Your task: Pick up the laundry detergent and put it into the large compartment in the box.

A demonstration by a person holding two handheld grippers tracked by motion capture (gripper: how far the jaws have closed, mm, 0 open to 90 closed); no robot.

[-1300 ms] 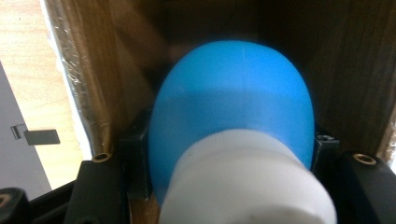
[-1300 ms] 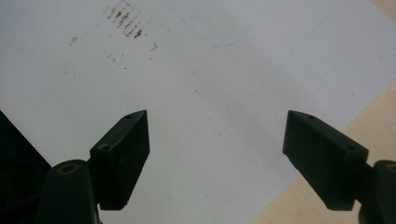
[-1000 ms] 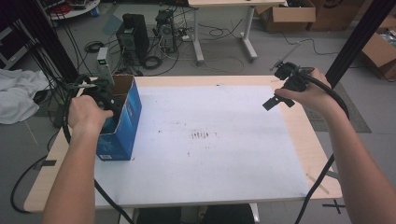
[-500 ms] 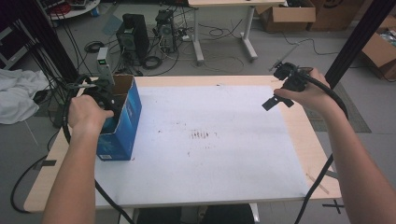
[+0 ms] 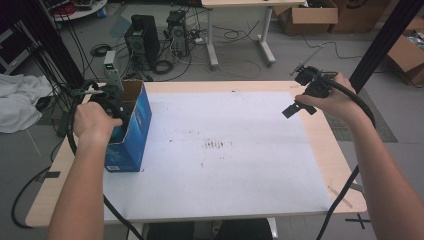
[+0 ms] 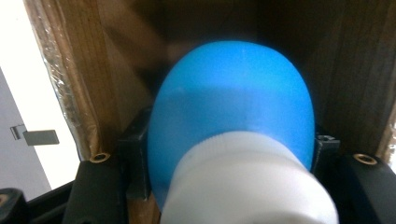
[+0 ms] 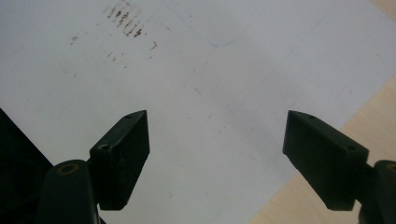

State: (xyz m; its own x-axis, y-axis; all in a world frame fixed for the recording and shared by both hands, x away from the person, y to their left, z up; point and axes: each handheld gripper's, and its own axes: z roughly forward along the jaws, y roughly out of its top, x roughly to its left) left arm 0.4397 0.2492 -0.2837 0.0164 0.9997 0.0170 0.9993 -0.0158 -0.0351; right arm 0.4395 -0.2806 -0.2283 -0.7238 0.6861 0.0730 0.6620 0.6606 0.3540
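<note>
An open blue cardboard box (image 5: 131,135) stands at the table's left side. My left gripper (image 5: 119,107) reaches down into it, with the hand over its top. In the left gripper view, the left gripper (image 6: 229,151) is shut on a rounded blue object (image 6: 233,93) with a white ribbed end (image 6: 247,186), between the box's brown inner walls (image 6: 70,79). My right gripper (image 5: 298,93) hovers over the table's far right corner. In the right gripper view, the right gripper (image 7: 217,123) stands open with nothing between its fingers, above the white sheet (image 7: 187,70).
The white sheet (image 5: 225,150) covers most of the wooden table (image 5: 335,165) and bears faint dark marks (image 5: 215,145) at its middle. A black pole (image 5: 385,40) rises beyond the right corner. Computer towers (image 5: 142,37), cables and cardboard boxes (image 5: 310,17) sit on the floor behind.
</note>
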